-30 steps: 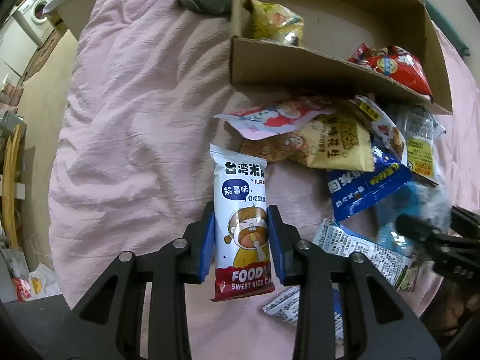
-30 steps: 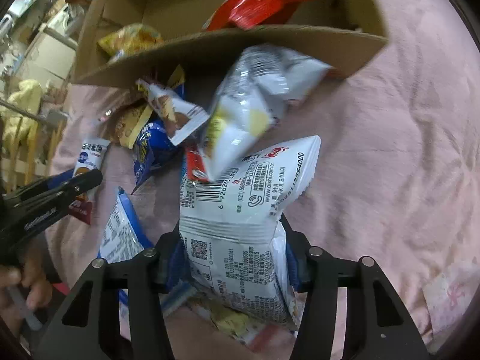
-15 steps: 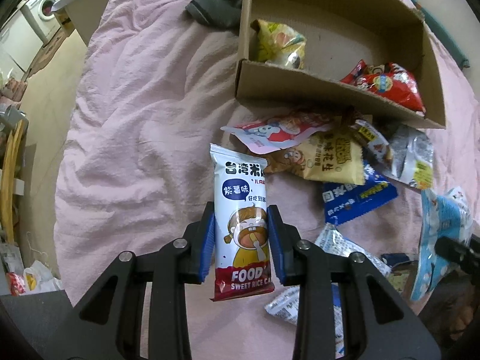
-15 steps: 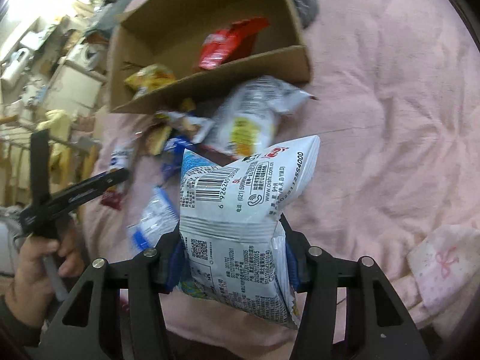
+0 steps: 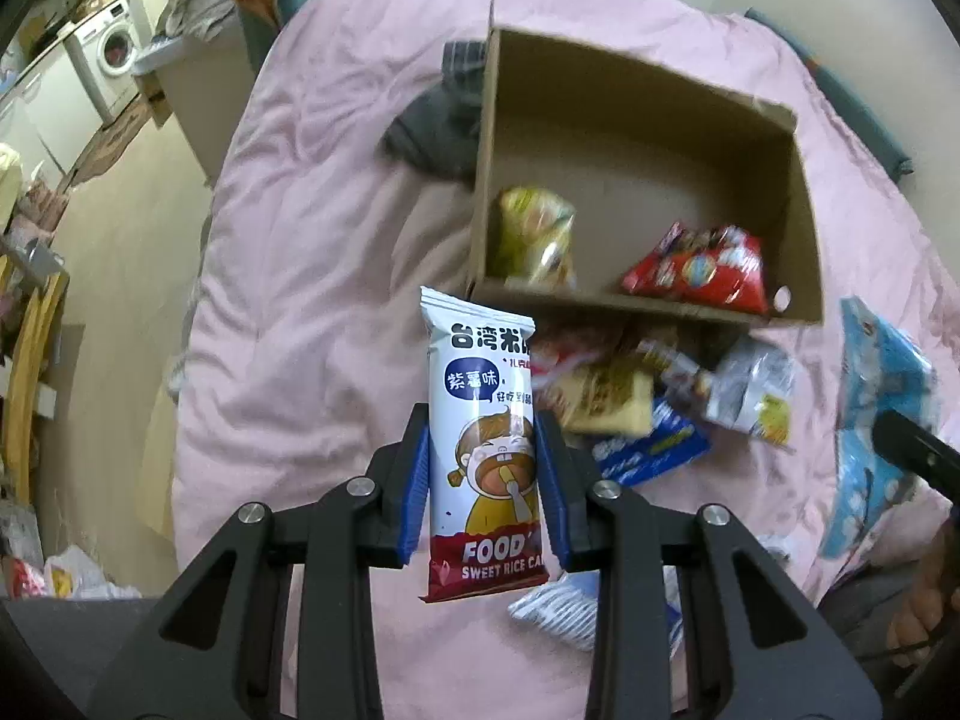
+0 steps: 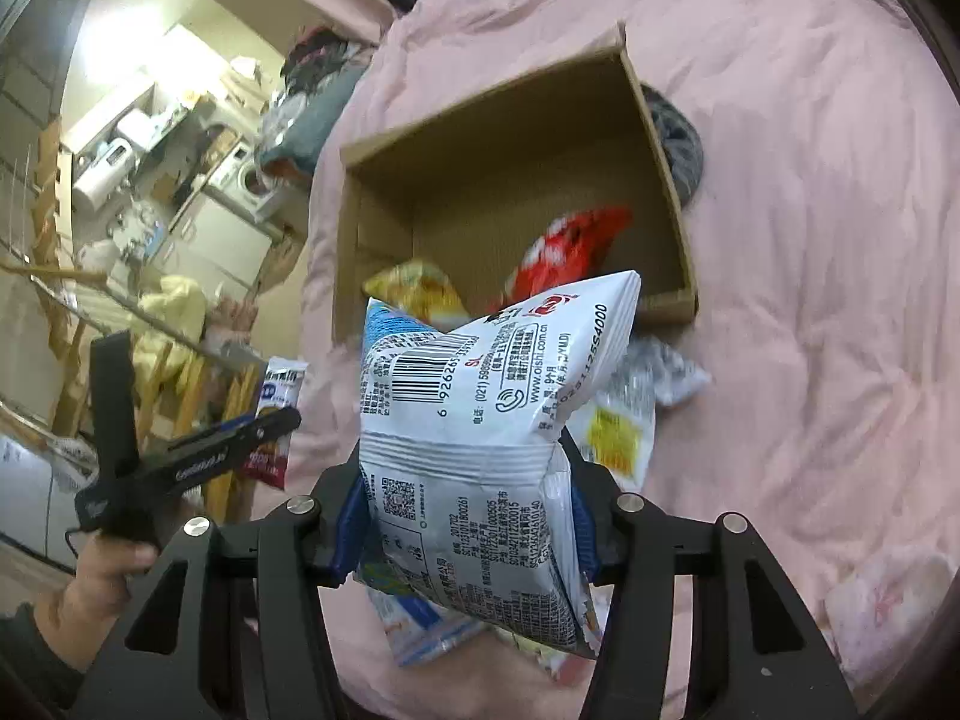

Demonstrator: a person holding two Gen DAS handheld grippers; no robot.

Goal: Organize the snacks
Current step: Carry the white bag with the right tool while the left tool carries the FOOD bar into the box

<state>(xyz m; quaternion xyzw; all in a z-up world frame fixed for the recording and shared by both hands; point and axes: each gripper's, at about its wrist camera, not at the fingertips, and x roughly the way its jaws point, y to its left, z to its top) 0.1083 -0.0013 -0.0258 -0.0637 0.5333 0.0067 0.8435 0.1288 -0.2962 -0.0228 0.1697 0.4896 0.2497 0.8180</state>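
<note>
My left gripper (image 5: 486, 480) is shut on a white sweet rice cake packet (image 5: 483, 420) with a cartoon child, lifted above the pink bedspread. My right gripper (image 6: 468, 516) is shut on a puffy white and blue snack bag (image 6: 480, 420), barcode side facing me; the same bag (image 5: 870, 420) shows at the right edge of the left wrist view. An open cardboard box (image 5: 648, 138) lies beyond, holding a yellow-green bag (image 5: 534, 234) and a red bag (image 5: 702, 270). The left gripper (image 6: 264, 426), held by a hand (image 6: 96, 588), appears at the left of the right wrist view.
Several loose snack packets (image 5: 648, 402) lie piled on the bedspread (image 5: 312, 300) just in front of the box. A dark grey garment (image 5: 438, 126) sits by the box's far left corner. The bed's left edge drops to a floor with a washing machine (image 5: 111, 54) and clutter.
Both grippers have risen with their packets still gripped, and both views have tilted up, so the whole box and the room beyond have come into sight.
</note>
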